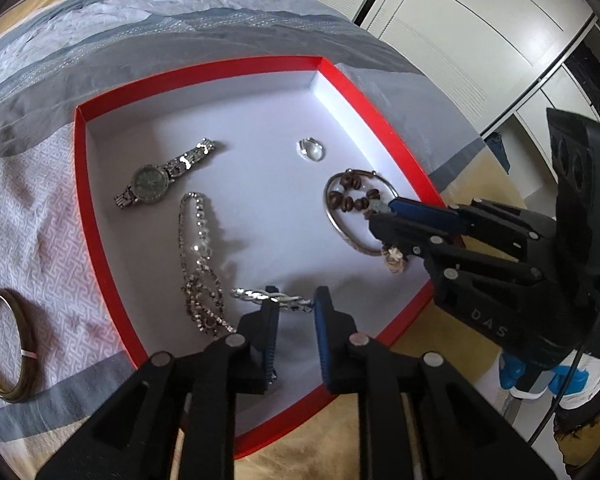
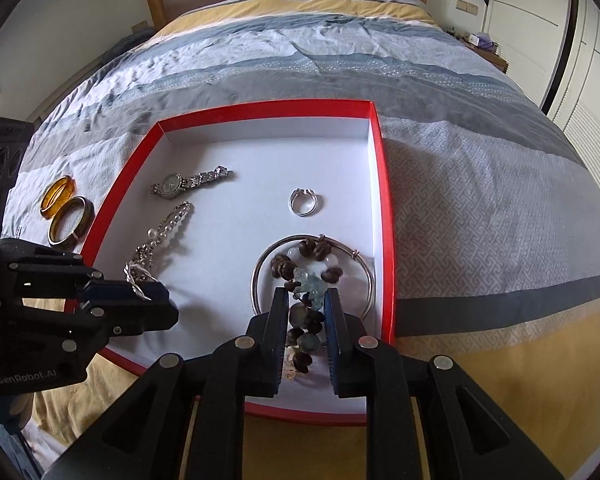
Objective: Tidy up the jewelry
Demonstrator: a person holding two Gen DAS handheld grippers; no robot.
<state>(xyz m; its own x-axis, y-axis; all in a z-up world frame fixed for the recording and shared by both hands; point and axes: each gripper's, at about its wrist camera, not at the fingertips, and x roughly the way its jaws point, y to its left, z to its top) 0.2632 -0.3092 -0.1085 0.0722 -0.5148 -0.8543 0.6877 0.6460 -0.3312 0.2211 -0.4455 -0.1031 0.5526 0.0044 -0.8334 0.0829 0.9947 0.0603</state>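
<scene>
Right wrist view: inside the red box (image 2: pixel 384 216), both tools are parted, so lift the right tool (image 2: pixel 306 300) straight off the beaded bracelet (image 2: pixel 306 320) and the left tool (image 1: pixel 294 308) off the twisted silver bangle (image 1: pixel 256 295).

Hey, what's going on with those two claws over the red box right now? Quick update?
Left gripper open around twisted silver bracelet. Right gripper open around beaded bracelet. Both inside red box. Two bangles outside on bed. Nothing blocking.
</scene>
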